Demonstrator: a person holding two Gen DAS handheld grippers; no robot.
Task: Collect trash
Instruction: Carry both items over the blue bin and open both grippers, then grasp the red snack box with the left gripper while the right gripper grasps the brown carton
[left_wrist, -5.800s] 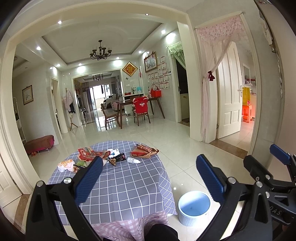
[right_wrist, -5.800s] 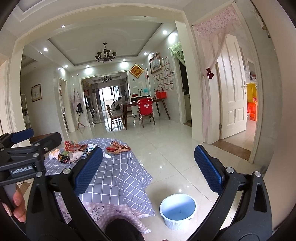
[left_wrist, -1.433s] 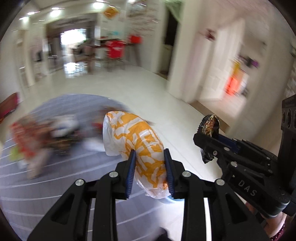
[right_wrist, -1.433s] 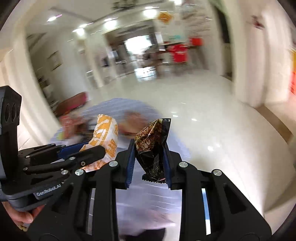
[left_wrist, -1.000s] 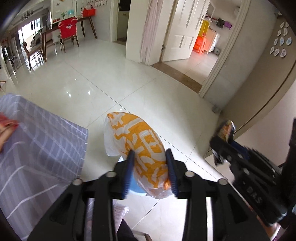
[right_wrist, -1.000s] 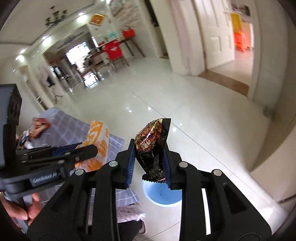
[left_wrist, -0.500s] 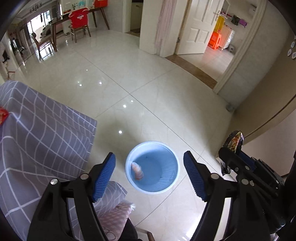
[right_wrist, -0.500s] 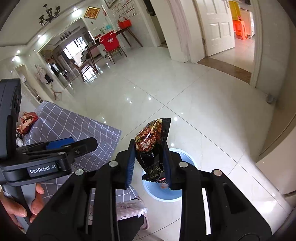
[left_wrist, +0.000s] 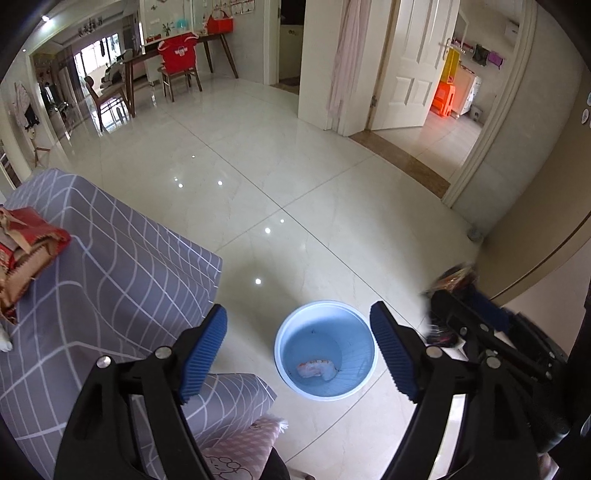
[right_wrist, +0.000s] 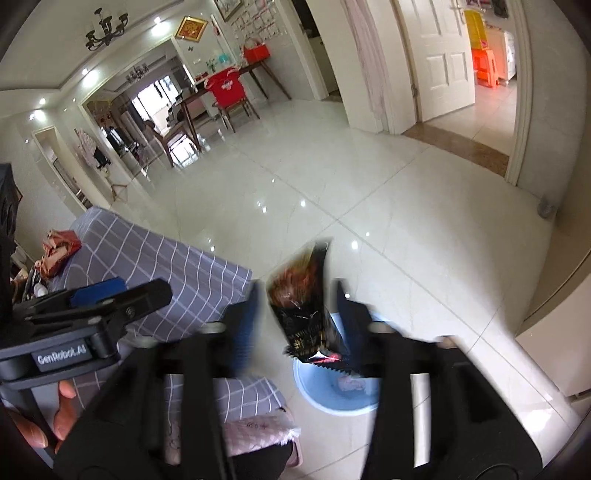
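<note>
A light blue bin (left_wrist: 360, 384) stands on the floor by the table's corner, with an orange-and-white bag (left_wrist: 317, 369) lying in its bottom. My left gripper (left_wrist: 298, 314) hovers over the bin, jaws wide and still opening, nothing between them. My right gripper (right_wrist: 297, 295) is above the bin (right_wrist: 325, 400) too, blurred, its jaws opening. A dark brown-and-black snack wrapper (right_wrist: 304, 314) hangs loose between them, clear of the left pad. The left wrist view shows the right gripper (left_wrist: 448, 317) blurred at the right.
A table under a grey checked cloth (left_wrist: 122, 266) fills the left, with red and brown wrappers (left_wrist: 26, 251) on it. A pink cloth (left_wrist: 243, 439) hangs below. A hand (right_wrist: 55, 424) holds the left gripper. A beige wall (left_wrist: 535, 258) stands right of the bin.
The left jaws opened and the orange-and-white bag dropped into the bin. The right jaws, shut on the dark wrapper half a second ago, have parted from it.
</note>
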